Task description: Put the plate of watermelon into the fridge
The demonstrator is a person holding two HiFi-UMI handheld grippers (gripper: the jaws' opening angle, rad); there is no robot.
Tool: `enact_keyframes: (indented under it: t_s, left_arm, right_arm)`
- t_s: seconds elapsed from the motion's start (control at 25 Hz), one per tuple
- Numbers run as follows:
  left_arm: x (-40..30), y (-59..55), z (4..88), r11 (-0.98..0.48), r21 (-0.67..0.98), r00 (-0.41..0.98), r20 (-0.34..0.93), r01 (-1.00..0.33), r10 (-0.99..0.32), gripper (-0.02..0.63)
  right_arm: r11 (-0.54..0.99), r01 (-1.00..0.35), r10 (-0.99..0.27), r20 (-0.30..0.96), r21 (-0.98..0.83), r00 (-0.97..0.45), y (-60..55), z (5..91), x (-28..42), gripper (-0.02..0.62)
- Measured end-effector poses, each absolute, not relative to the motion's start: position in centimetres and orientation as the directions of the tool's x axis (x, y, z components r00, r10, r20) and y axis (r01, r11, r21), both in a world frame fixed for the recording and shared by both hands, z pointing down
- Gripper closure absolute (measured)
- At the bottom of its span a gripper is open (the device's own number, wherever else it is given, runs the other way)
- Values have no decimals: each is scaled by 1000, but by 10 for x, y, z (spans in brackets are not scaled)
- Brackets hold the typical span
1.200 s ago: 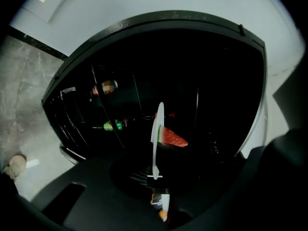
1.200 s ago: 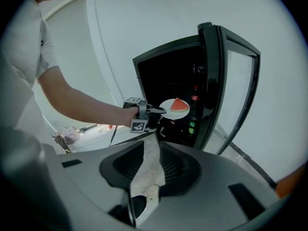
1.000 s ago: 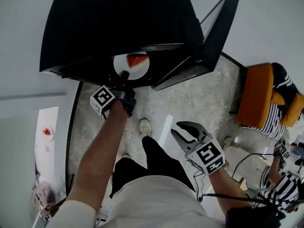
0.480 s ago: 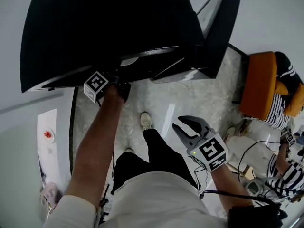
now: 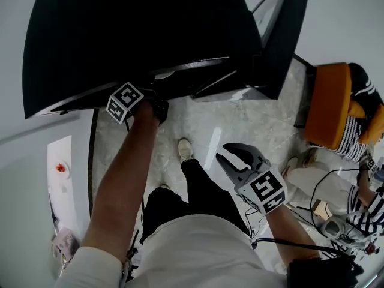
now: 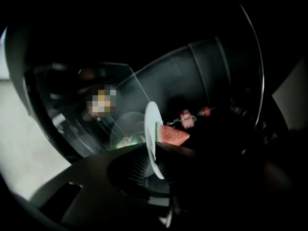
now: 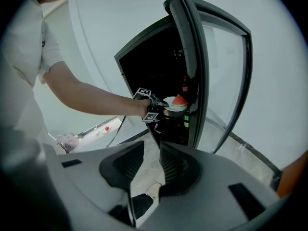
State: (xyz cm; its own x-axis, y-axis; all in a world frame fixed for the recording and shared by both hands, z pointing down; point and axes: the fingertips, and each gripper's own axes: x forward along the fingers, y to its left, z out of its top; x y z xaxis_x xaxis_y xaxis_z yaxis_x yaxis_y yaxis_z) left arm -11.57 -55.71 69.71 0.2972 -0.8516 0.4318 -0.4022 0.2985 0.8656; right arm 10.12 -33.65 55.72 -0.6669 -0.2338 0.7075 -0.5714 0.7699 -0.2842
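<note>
Inside open fridge (image 7: 154, 66), far: left claw (image 6: 155, 153) clamped on plate (image 6: 152, 124) rim, watermelon (image 6: 173, 135) on it; right claw (image 7: 152, 152) apart, empty, near right.

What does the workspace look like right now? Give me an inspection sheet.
Surface: grey stone floor; fridge shelf too dark to judge.
Job's things: plate with watermelon in the opening of the fridge; door wide open.
Clutter: red items deeper in the fridge.
Grippers: left gripper shut on the plate's rim; right gripper open, empty.
Cables: black cables over the floor at right.
Surroundings: orange chair, person in stripes, white counter.
</note>
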Motion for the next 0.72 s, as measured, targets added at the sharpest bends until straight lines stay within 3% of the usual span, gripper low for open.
enact_keyframes:
  t_s: [0.12,0.4,0.6,0.72]
  left_arm:
    - [-115,-558,699,320,780,271,520,-538,-810,564]
    - [-117,-558,699,293,534,175,660,-793,-731,459]
    - [-121,-553,701,263,377,93,708,-888,-700,350]
    - [-126,-549,704,264,355,76,712,-897,-698,350]
  right_arm:
    - [772,-569,-230,710,-283,-665,-335,558,100,482]
    - [768,-575,-228,719,-282,-657,-332,562,102,482]
    - [770,-572,-217,728,-281,-650,-326,563,102,482]
    - [774,-569,-215,730,-277,-649,-325,562,102,482]
